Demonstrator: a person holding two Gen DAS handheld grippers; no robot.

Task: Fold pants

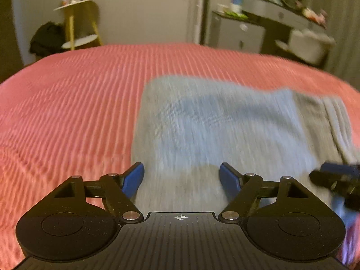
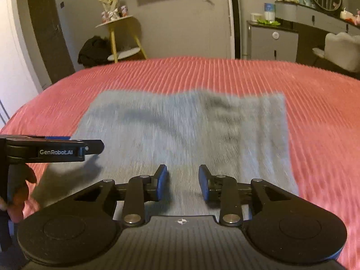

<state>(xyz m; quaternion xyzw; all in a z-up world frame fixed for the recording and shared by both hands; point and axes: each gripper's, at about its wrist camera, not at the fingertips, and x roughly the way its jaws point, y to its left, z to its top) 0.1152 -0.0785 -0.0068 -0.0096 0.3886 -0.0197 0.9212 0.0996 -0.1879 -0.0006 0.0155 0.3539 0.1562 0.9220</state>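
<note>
The soft, limp pants (image 2: pixel 184 130) are being approached by the spread, empty left gripper (image 1: pixel 181 177) and right gripper (image 2: pixel 183 180); near corners are best pinched.

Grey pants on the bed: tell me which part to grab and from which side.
Probably the near edge of the grey pants, approached from the near side of the red bedspread. They lie flat as a broad rectangle, and both the left tool and right tool hang open above that edge.

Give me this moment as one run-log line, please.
left gripper: open, empty, over near edge | right gripper: open, empty | pants: grey, lying flat as rectangle on red bedspread | image: motion-blurred
</note>
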